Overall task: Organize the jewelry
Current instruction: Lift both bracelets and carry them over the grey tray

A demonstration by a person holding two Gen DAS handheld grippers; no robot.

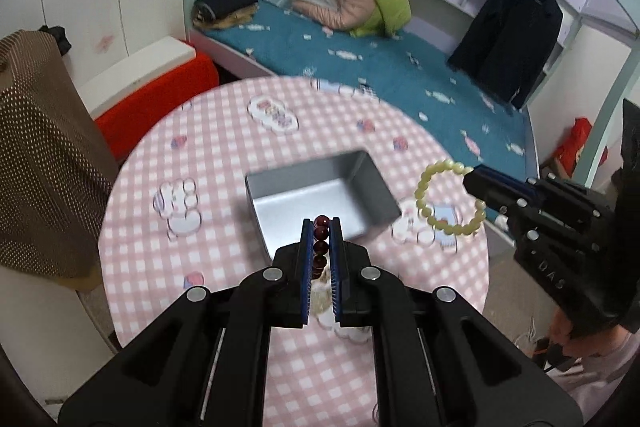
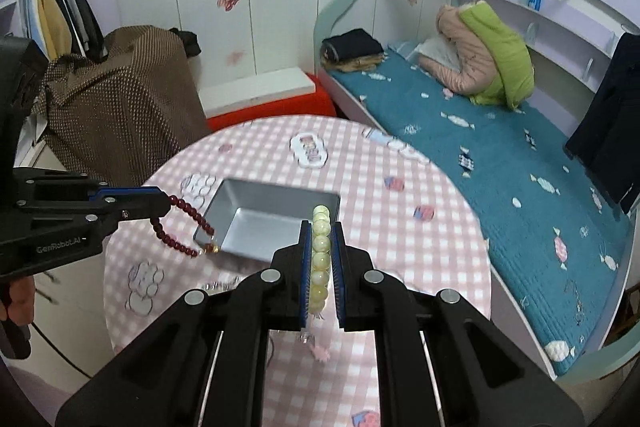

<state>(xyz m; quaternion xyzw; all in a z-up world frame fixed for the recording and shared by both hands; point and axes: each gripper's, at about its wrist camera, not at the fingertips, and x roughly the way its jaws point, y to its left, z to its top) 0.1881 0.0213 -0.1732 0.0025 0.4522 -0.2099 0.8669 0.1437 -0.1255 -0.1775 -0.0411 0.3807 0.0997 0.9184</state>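
I am holding one bracelet in each tool. My left gripper (image 1: 321, 227) is clamped narrow on the dark red bead bracelet (image 2: 182, 223), which is hanging as a loop clear of the table, with its lower end near the left rim of the grey tin box (image 1: 320, 195). My right gripper (image 2: 321, 227) is clamped narrow on the pale yellow bead bracelet (image 1: 450, 197), which is hanging free to the right of the box, above the tablecloth.

Step in hand, as I judge it: I am carrying both bracelets toward the open box to deposit them. To do this well:

1. I am keeping both jaws pressed on the beads until each loop is hanging inside the box walls, not across a rim.
2. I am aiming to lower one loop at a time, so the strands are not tangling.
3. I am planning to release only once the lowest beads are resting on the box floor.

Edges and room: the box is sitting near the middle of the round table (image 2: 400, 259), with bare checked cloth on all sides. The box appears empty. Its walls are the only obstacles a dangling loop could snag. The bed (image 2: 500, 163) is lying beyond the far table edge, well apart. The two grippers are approaching from opposite sides, so I am watching their tips over the box.
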